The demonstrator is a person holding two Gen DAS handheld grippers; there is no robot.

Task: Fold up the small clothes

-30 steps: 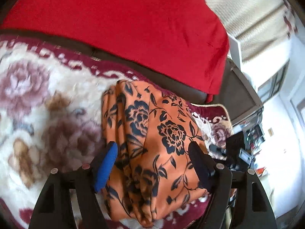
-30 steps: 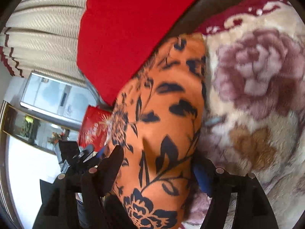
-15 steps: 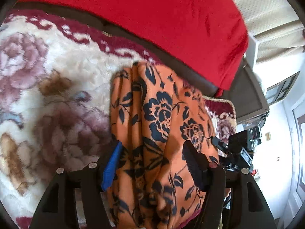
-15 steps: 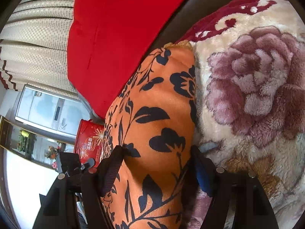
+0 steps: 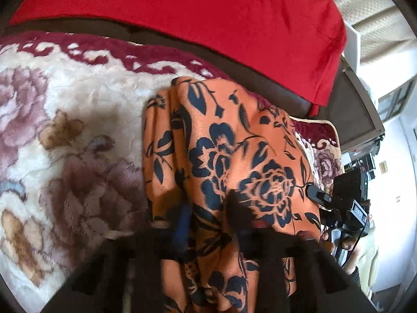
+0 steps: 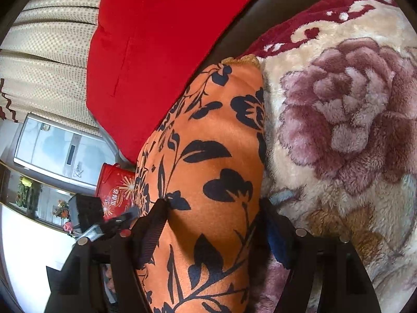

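1. On my left wrist view, the flowered blanket [image 5: 78,120] fills the left side, cream plush with mauve roses and a dark red border.
2. The orange garment [image 5: 229,161] with black flowers lies bunched on that blanket, its far end near the red cloth [image 5: 208,18] draped behind.
3. My left hand-held gripper [image 5: 208,216] is blurred; its fingers look pinched together on a fold of the orange garment.
4. At the right edge I see the other hand-held gripper's body, beside the garment.
5. On my right wrist view, a red box [image 6: 114,190] stands at the left, past the garment's edge.
6. My right hand-held gripper [image 6: 211,216] stands apart, one finger [image 6: 153,224] on each side of the orange garment [image 6: 208,156], touching it; I cannot tell if it is squeezing.
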